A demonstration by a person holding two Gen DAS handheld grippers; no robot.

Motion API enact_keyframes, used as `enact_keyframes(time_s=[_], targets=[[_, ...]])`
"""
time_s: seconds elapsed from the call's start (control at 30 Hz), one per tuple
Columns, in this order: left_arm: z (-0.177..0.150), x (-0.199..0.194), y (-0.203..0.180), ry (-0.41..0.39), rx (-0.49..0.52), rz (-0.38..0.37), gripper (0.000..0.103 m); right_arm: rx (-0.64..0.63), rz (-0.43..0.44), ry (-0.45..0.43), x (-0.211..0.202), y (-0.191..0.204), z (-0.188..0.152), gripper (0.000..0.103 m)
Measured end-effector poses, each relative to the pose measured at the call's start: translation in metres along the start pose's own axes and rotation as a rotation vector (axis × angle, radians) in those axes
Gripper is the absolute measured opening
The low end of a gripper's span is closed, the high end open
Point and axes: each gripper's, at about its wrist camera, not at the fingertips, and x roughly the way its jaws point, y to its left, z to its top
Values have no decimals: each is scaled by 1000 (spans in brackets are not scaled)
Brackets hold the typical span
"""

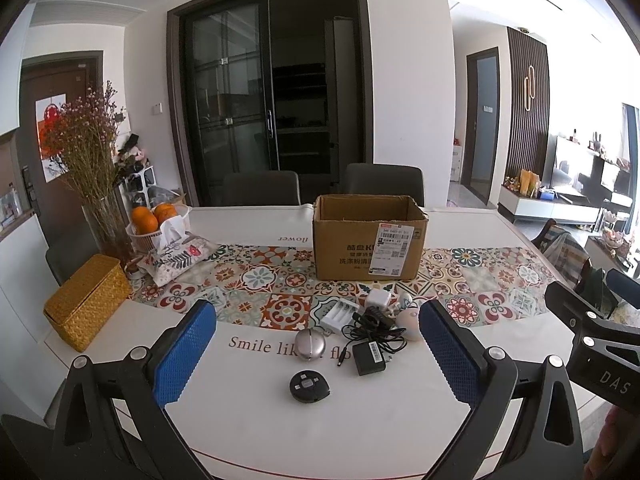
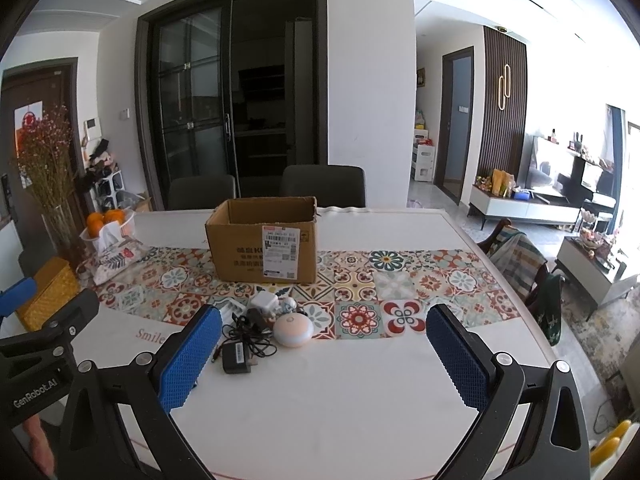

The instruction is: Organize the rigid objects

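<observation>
An open cardboard box (image 1: 368,236) stands mid-table; it also shows in the right wrist view (image 2: 262,246). In front of it lies a cluster: a white battery charger (image 1: 339,314), a white plug (image 1: 378,299), a black adapter with cable (image 1: 369,357), a round white lamp (image 1: 409,323), a silver round case (image 1: 310,344) and a black round remote (image 1: 309,386). My left gripper (image 1: 316,350) is open above the near table, short of the cluster. My right gripper (image 2: 324,350) is open, the cluster at its left finger: adapter (image 2: 236,357), lamp (image 2: 294,331), plug (image 2: 264,303).
A woven yellow box (image 1: 86,306), a tissue pouch (image 1: 176,254), a basket of oranges (image 1: 154,220) and a vase of dried flowers (image 1: 90,152) stand at the table's left. Two chairs (image 1: 262,188) sit behind the table (image 1: 320,420). The right gripper's body (image 1: 592,336) is at the right.
</observation>
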Motion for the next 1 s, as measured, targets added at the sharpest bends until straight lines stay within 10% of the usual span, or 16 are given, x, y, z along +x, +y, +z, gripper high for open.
enact_keyframes(time_s=[1.0], targets=[[2,3,-1,5,8,-2,103,2,7,4,5,2,-2,102]])
